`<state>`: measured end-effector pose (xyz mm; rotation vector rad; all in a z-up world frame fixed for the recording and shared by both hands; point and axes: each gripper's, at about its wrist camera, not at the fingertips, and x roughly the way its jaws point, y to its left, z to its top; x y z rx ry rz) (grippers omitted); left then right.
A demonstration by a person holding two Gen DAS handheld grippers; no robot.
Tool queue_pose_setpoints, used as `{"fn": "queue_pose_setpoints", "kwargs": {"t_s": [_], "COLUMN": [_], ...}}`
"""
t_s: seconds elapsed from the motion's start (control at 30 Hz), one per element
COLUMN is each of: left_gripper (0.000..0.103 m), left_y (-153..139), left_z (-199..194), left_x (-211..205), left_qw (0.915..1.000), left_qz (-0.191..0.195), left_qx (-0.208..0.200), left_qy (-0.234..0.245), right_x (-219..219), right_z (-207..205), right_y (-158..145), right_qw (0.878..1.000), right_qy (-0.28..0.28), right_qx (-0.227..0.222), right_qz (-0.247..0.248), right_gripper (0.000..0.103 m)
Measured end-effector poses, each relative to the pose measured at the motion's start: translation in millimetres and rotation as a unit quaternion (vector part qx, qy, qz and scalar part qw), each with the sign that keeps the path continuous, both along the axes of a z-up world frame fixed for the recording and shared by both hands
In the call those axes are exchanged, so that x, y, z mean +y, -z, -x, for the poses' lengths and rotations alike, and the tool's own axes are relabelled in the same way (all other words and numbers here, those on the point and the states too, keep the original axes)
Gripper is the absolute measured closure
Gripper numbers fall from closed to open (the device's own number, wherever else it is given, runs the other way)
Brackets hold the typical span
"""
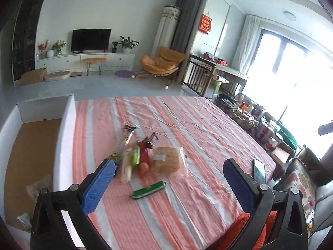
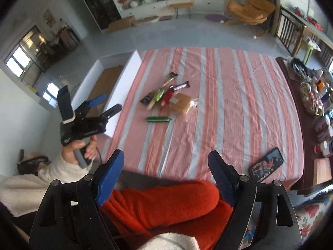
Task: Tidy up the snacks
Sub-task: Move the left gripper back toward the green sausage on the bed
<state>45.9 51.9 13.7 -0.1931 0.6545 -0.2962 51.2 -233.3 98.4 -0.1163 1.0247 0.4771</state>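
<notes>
Both my grippers are spread wide w/ nothing between the pads, left gripper and right gripper well back from the snack pile mid striped tablecloth, green bar just in front of it, phone near the right edge.

Left gripper: black frame, blue textured pads, grey handle, white label on body, thin dark cable trailing from handle. Right gripper: black triangular-cutout arms, silver pivot screws, blue pads. Left hand: cream fleece sleeve. Fuzzy orange-red garment over lap.
</notes>
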Motion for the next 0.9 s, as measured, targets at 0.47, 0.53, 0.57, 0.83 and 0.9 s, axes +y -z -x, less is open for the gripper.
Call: {"fn": "queue_pose_setpoints", "kwargs": {"t_s": [0.47, 0.53, 0.57, 0.83, 0.9], "left_gripper": [0.0, 0.0, 0.0, 0.0, 0.0], "left_y": [148.7, 161.7, 166.9, 188.9, 190.7], "left_z": [-15.5, -20.6, -23.3, -31.4, -32.9], "left_x": [-50.8, -45.6, -44.1, -49.2, -50.2], "left_qw": [0.9882, 0.9874, 0.9868, 0.9826, 0.9819], "left_qz": [-0.118, -0.113, -0.11, -0.137, -0.141], "left_qx": [0.093, 0.103, 0.11, 0.119, 0.119], "left_qy": [-0.03, -0.042, -0.045, -0.04, -0.041], "right_x": [58.2, 58.7, 57.8, 37.4, 38.8], "right_z": [-33.9, -36.8, -38.2, -51.5, -52.5], "right_y": [240.2, 243.6, 253.8, 281.1, 283.5], "right_qw": [0.986, 0.985, 0.985, 0.978, 0.978], "right_qy": [0.127, 0.137, 0.146, 0.197, 0.198], "right_qx": [-0.08, -0.079, -0.072, -0.013, -0.007], "right_qz": [-0.067, -0.065, -0.057, -0.072, -0.063], "right_gripper": [0.017, 0.017, 0.017, 0.017, 0.017]}}
